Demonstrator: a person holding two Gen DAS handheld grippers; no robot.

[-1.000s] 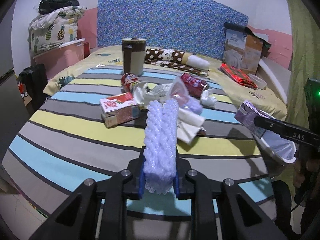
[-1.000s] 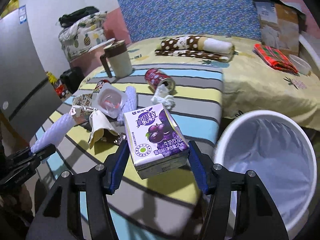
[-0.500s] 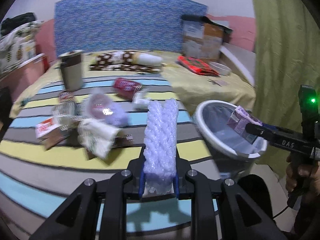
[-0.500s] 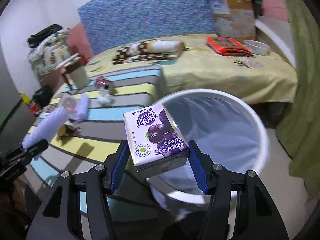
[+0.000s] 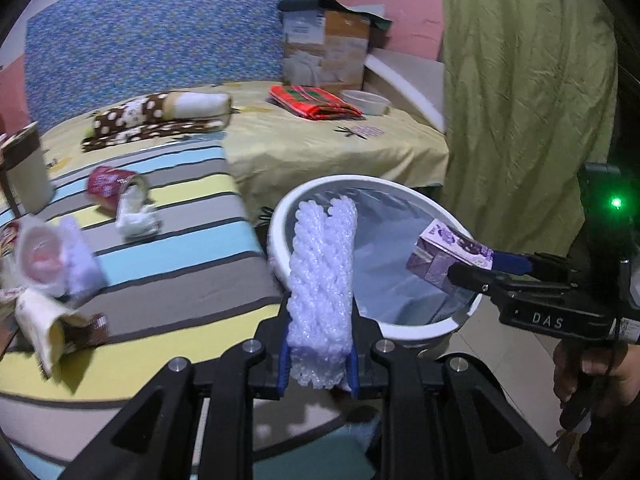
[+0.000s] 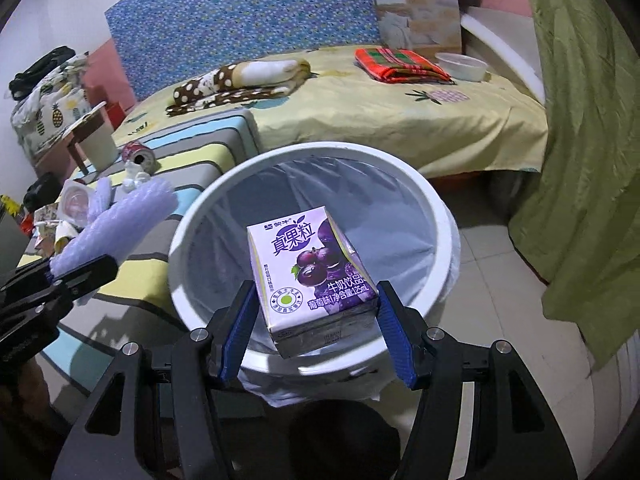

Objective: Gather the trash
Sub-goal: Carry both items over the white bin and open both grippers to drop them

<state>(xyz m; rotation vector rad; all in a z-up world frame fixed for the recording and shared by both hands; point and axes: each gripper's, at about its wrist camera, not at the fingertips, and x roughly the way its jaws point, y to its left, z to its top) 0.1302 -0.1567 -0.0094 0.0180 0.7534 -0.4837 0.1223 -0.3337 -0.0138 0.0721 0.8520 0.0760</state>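
Observation:
My left gripper (image 5: 318, 354) is shut on a white foam fruit net (image 5: 322, 276), whose tip reaches over the near rim of the white lined trash bin (image 5: 280, 220). My right gripper (image 6: 316, 320) is shut on a purple grape milk carton (image 6: 312, 264) and holds it above the open bin (image 6: 444, 220). The carton also shows in the left wrist view (image 5: 448, 254), and the foam net in the right wrist view (image 6: 116, 220). More trash lies on the striped table (image 5: 168, 248): a red can (image 5: 110, 184), a crumpled tissue (image 5: 134, 216), a plastic cup (image 5: 38, 256) and wrappers (image 5: 48, 324).
A bed (image 6: 400, 120) with folded blankets, a red cloth and a cardboard box stands behind the bin. A green curtain (image 5: 520, 100) hangs on the right. A lidded mug (image 6: 96, 140) stands at the table's far side. The bin stands on a tiled floor (image 6: 520, 320).
Both grippers swung right from the table to the bin. The carton now hangs over the bin's opening, and the foam net reaches its rim. Both grips are unchanged.

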